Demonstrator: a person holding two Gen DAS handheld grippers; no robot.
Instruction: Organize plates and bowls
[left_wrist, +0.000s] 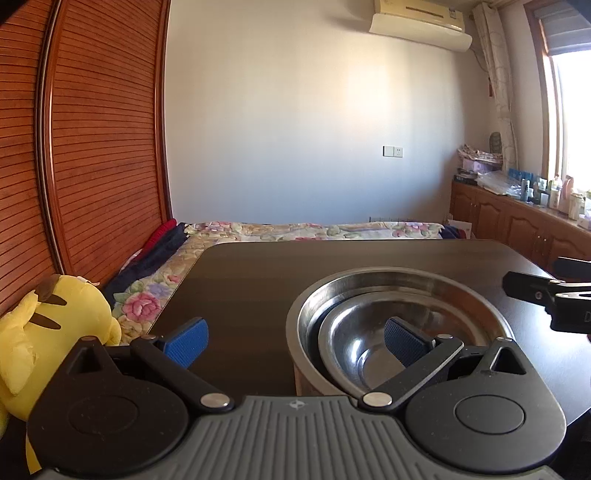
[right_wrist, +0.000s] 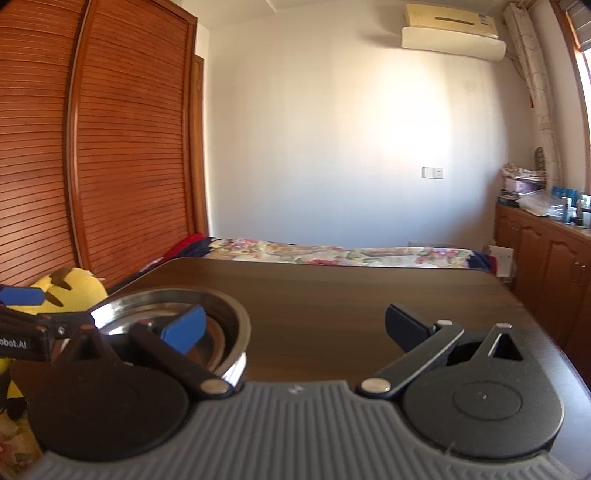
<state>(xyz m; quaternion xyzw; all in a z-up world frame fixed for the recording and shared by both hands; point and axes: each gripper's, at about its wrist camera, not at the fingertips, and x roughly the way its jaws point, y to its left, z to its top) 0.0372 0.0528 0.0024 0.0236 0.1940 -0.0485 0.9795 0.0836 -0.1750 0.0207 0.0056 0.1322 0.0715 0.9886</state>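
Two steel bowls sit nested on the dark table (left_wrist: 258, 280) in the left wrist view: a large outer bowl (left_wrist: 369, 284) with a smaller inner bowl (left_wrist: 354, 332) resting inside it, pushed toward the near left wall rather than centred. Nothing else shows in either bowl. The left gripper (left_wrist: 295, 338) hangs with its fingers spread wide and holding nothing; its right blue pad sits over the inner bowl, its left pad over bare tabletop, so the outer bowl's near rim lies between them. The other tool's black finger (left_wrist: 535, 291) shows at the right edge, beyond the bowls. To finish this step well, I judge that the stack wants steadying by the outer rim, with the pads closing square on the wall so the polished steel does not slip or tip. A yellow plush toy (left_wrist: 44, 332) sits off the table's left side.

In the right wrist view, the right gripper (right_wrist: 295, 328) is likewise spread apart and empty, most of its span over bare wood. Its left pad overlaps the outer bowl (right_wrist: 221, 310), which lies at the left; the inner one is mostly hidden behind the finger. No plates show in either view.
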